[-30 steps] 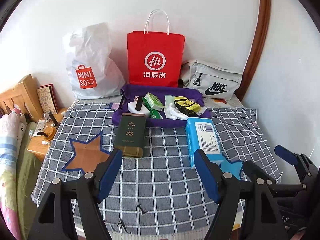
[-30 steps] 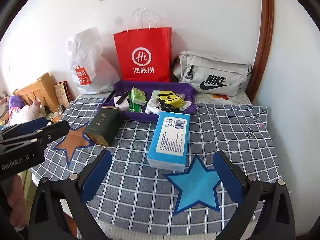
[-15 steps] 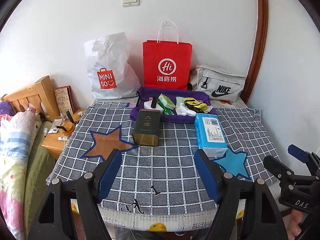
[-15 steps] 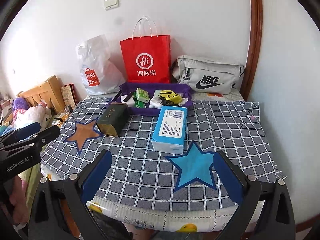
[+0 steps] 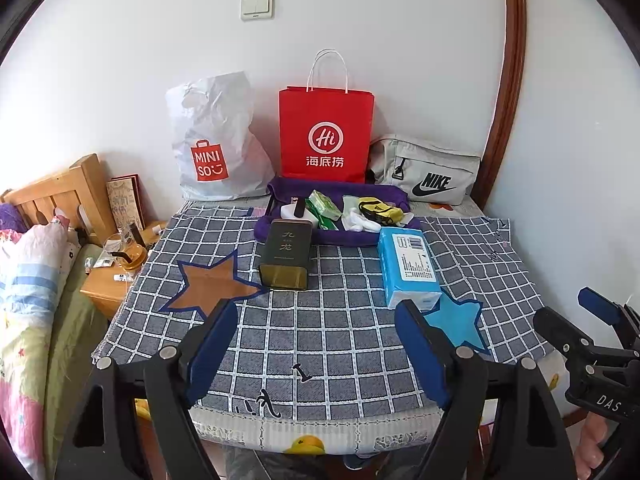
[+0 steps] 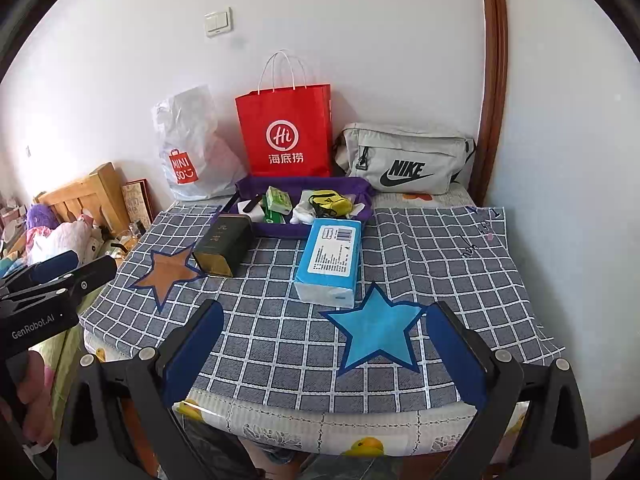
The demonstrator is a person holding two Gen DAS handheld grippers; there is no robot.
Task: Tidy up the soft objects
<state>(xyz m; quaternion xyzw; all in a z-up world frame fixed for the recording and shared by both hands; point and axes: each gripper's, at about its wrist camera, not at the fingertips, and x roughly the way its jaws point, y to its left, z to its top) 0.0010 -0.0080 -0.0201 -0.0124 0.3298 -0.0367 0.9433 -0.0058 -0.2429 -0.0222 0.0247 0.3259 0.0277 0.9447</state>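
A blue tissue pack [image 5: 408, 268] [image 6: 330, 262] lies on the checked cloth beside a dark green tin [image 5: 286, 254] [image 6: 224, 246]. Behind them a purple tray [image 5: 266, 230] [image 6: 362, 214] holds green packets [image 5: 325, 205], white cloth [image 5: 360, 222] and a yellow-black pouch [image 5: 378, 210]. My left gripper [image 5: 316, 320] hovers over the table's front edge, well short of the tin and the pack. Its jaws are opening with nothing between them. My right gripper [image 6: 324, 316] stands open and empty over the blue star patch [image 6: 376, 332].
A red paper bag [image 5: 326, 136], a white MINISO bag [image 5: 216, 144] and a grey Nike bag [image 5: 430, 174] stand against the wall behind the tray. A wooden nightstand [image 5: 104, 288] and a bed [image 5: 28, 280] are to the left. The wall closes in on the right.
Both grippers have drawn back from the table, so its front edge now shows. The objects on the cloth have not moved.
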